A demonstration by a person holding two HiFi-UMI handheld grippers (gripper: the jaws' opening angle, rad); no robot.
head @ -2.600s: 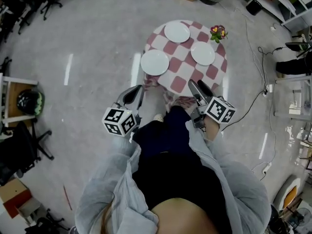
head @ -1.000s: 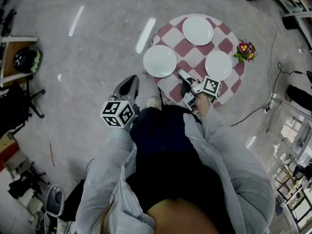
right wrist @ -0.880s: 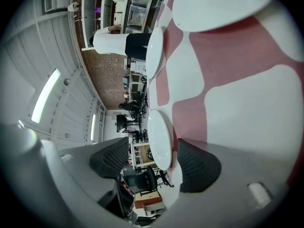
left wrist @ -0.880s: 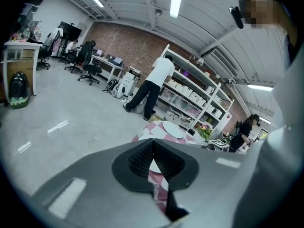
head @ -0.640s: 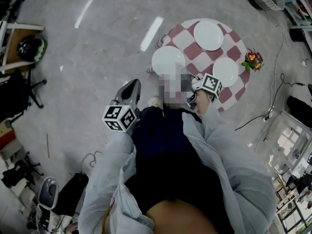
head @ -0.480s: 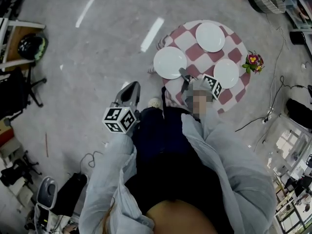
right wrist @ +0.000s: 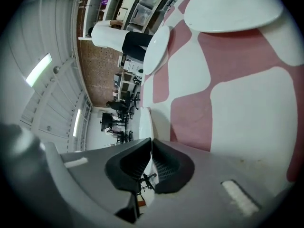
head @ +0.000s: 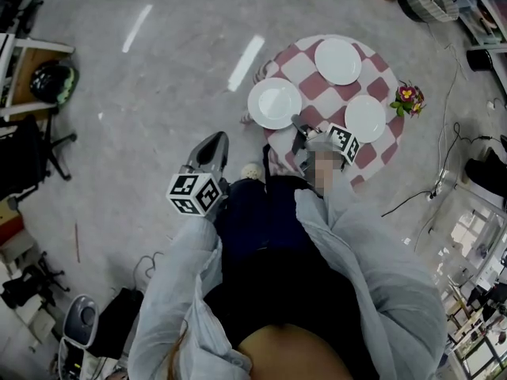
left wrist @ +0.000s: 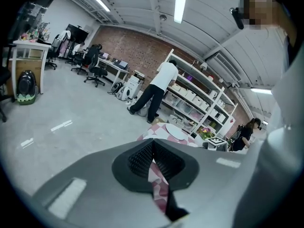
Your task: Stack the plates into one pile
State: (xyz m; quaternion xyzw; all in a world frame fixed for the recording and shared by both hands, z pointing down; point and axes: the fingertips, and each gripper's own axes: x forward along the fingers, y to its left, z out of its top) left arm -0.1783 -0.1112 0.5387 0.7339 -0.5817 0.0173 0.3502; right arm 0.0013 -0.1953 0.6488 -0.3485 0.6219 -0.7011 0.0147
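Grey workshop floor (head: 158, 77) spreads round a small round worktop (head: 315, 93) dressed in a red-and-white checked cloth (right wrist: 190, 113), with shelving (left wrist: 199, 103) behind.

At the worktop's edge the right claw (head: 296, 123) has just been closing and is now pinched tight on the rim of one white plate (head: 275, 104). The right gripper view shows that thin white rim running in between the pads. This held plate lies flat on the cloth, the farthest of the three from the pot of flowers (head: 406, 96). A second plate (head: 365, 118) sits just beside the flowers and a third plate (head: 337, 61) lies near them. All three are apart, so no pile exists yet. The left claw (head: 215, 142) hangs over the floor, well away from the flowers, its tips together on nothing (only cloth shows past them).

The hold is on the rim alone, so I judge the plate may droop or slip out once lifted. A low drag could also ruck the cloth and shift the others, and a wide swing toward the second plate might clip the flowers.

No brand, label or wording is readable. The cubes on the claws bear only black-and-white square patterns, and the shelf boxes are too small to read.
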